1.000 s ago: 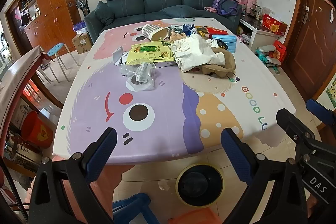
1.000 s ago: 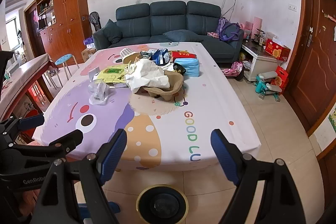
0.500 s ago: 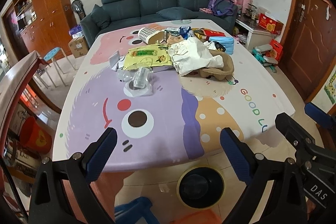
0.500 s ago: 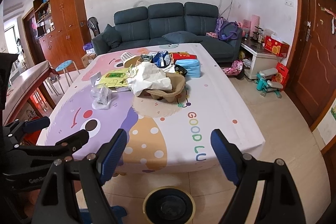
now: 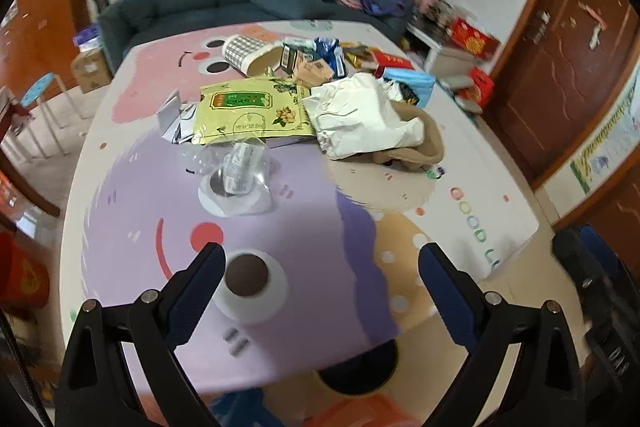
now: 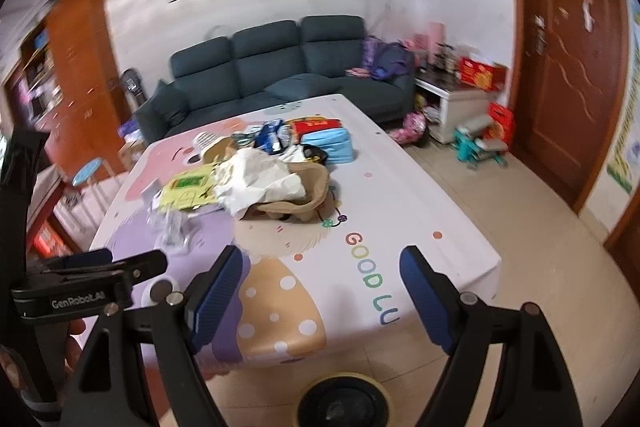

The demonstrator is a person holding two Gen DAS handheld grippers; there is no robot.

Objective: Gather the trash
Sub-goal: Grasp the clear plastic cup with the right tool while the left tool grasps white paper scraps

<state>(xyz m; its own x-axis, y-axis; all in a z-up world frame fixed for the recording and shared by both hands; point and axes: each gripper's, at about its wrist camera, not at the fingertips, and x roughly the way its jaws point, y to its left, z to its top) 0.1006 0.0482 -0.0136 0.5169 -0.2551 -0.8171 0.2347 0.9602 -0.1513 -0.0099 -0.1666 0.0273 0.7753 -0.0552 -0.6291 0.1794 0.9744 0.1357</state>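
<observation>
While the trash still lies heaped mid-table — crumpled clear plastic wrap (image 5: 236, 175), yellow-green foil packet (image 5: 252, 113), crumpled white paper (image 5: 360, 119) spilling over a tan bag (image 5: 420, 147) — nothing collected yet, by the look of it. Near the table's (image 5: 304, 291) front edge, left gripper (image 5: 320, 263) and right gripper (image 6: 322, 267), both spread wide and holding nothing, well short of the pile. On the floor below, a round bin (image 6: 344, 401), apparently the destination; all picking left to do.
</observation>
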